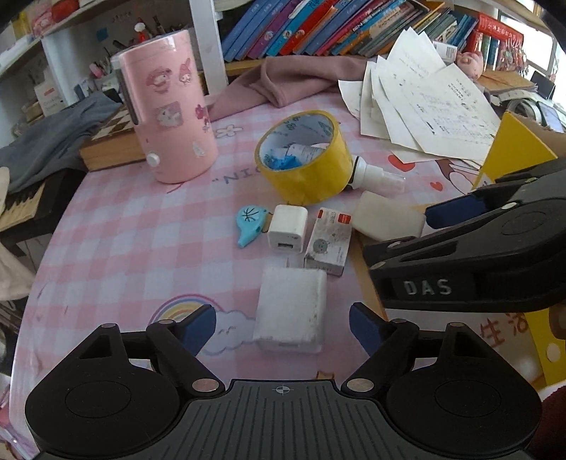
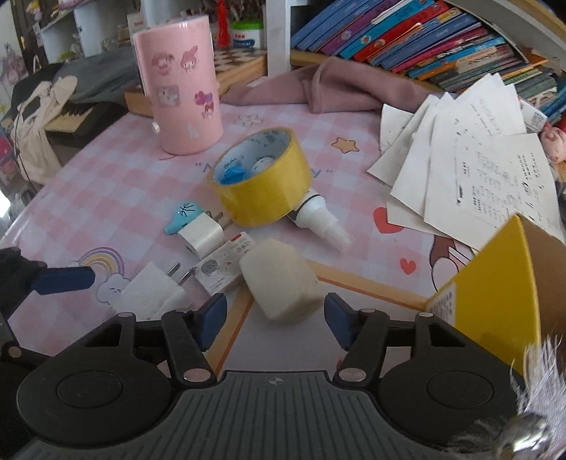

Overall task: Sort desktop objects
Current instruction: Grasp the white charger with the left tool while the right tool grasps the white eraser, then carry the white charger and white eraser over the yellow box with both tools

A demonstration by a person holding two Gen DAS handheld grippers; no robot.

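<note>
My left gripper (image 1: pixel 282 327) is open, its fingers on either side of a large white charger block (image 1: pixel 290 309) on the pink checked desk mat (image 1: pixel 141 230). My right gripper (image 2: pixel 275 316) is open just short of a white sponge block (image 2: pixel 279 283), which also shows in the left wrist view (image 1: pixel 387 219). Beyond lie a small white plug adapter (image 1: pixel 287 228), a blue whistle-shaped tag (image 1: pixel 249 221), a small printed carton (image 1: pixel 329 240), a yellow tape roll (image 1: pixel 306 155) and a white spray bottle (image 1: pixel 376 175).
A tall pink sticker-covered cylinder (image 1: pixel 169 106) stands at the back left. Loose papers (image 1: pixel 424 99) lie at the back right, a pink cloth (image 1: pixel 283 81) and a bookshelf (image 1: pixel 318 24) behind. A yellow cardboard box (image 2: pixel 495 293) stands at the right.
</note>
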